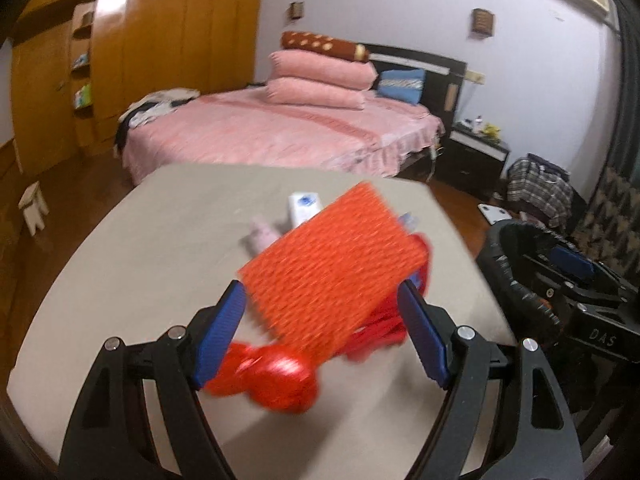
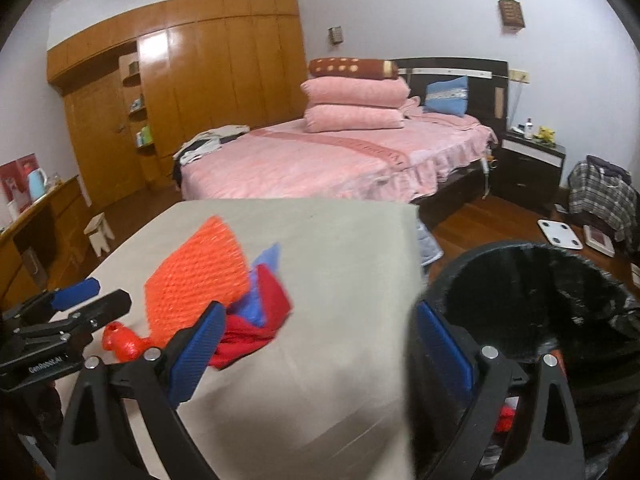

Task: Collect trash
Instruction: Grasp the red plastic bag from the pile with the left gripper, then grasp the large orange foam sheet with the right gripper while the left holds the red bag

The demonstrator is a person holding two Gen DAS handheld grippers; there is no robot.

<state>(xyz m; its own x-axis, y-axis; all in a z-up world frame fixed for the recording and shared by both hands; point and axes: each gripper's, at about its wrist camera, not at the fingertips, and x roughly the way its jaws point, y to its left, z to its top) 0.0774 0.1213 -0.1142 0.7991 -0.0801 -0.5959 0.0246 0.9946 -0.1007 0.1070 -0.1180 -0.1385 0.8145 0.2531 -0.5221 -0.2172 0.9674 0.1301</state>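
My left hand-held gripper (image 1: 320,332) stands spread around the orange foam net (image 1: 332,264) on the surface (image 1: 140,248); my right hand-held gripper (image 2: 316,352), also spread and empty, reads "DAS"; the left's body reads "GenRobot.AI". Black bin (image 2: 560,300) beside.

"DAS" in pale letters on the black body of the right claw (image 1: 600,338), "GenRobot.AI" in white on the black body of the left claw (image 2: 46,368)

Left gripper (image 1: 322,334) jaws spread, orange mesh sheet (image 1: 332,266) between, on table (image 1: 132,264).
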